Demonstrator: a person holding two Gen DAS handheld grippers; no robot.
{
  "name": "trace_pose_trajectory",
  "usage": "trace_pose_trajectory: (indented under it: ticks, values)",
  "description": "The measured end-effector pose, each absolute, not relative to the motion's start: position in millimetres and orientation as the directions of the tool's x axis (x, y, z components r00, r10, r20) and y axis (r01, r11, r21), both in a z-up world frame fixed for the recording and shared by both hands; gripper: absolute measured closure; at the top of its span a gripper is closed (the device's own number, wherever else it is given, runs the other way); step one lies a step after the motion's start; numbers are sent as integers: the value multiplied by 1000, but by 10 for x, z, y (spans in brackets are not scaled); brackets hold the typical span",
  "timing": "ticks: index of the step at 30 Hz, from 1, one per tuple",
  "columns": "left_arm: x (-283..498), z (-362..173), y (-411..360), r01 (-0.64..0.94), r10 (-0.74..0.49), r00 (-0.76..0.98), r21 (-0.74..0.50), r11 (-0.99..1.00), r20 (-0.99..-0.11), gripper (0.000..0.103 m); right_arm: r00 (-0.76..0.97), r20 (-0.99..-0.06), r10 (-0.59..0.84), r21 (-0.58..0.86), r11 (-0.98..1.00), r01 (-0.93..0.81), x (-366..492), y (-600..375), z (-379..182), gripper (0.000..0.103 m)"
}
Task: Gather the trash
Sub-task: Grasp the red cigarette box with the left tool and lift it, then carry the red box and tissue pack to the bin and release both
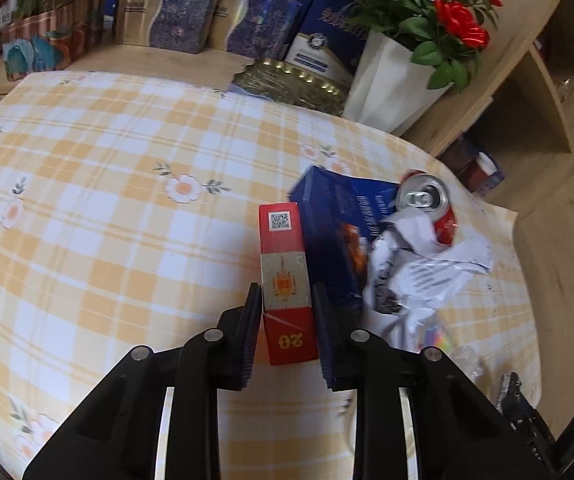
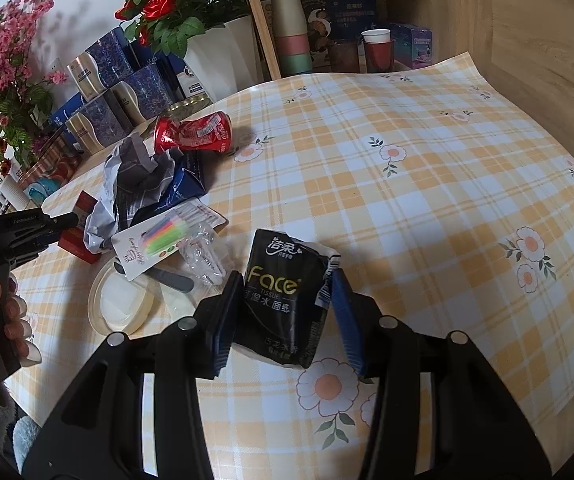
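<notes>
Trash is lying on the checked tablecloth point(image 1: 107, 200); we are clamping the red box point(image 1: 287, 280) in our left gripper point(image 1: 287, 312) and the black tissue pack point(image 2: 283, 296) in our right gripper point(image 2: 287, 308).

Soft daylight, heavy fisheye warp, dark corners
</notes>
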State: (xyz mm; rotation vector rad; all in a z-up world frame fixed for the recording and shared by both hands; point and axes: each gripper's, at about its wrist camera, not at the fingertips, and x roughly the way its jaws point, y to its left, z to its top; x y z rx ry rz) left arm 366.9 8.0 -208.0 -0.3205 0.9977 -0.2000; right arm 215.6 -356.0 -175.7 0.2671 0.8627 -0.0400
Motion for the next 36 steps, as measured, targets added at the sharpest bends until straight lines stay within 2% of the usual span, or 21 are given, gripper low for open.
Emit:
trace_pose_trajectory:
  ticks: [7, 18, 25, 36]
  values:
    - [3779, -2212, 176, 18, -393, 489, -441, 897, -779, 79, 644, -761, 79, 216, 967, 137, 2166, -3515, -1801, 56]
    - [3481, -2081, 185, 72, -439, 501, -470, 880, -745, 81, 669, -738, 87, 230, 965, 127, 2035, -3508, -1631, 56]
    - [2966, -1749, 354, 148, -457, 516, -451, 880, -724, 81, 684, -721, 111, 236, 968, 91, 1772, -3402, -1462, 56]
    - [1544, -1379, 215, 408, -509, 497, -328, 852, -703, 81, 693, -707, 140, 225, 974, 33, 1162, -3178, -1262, 56]
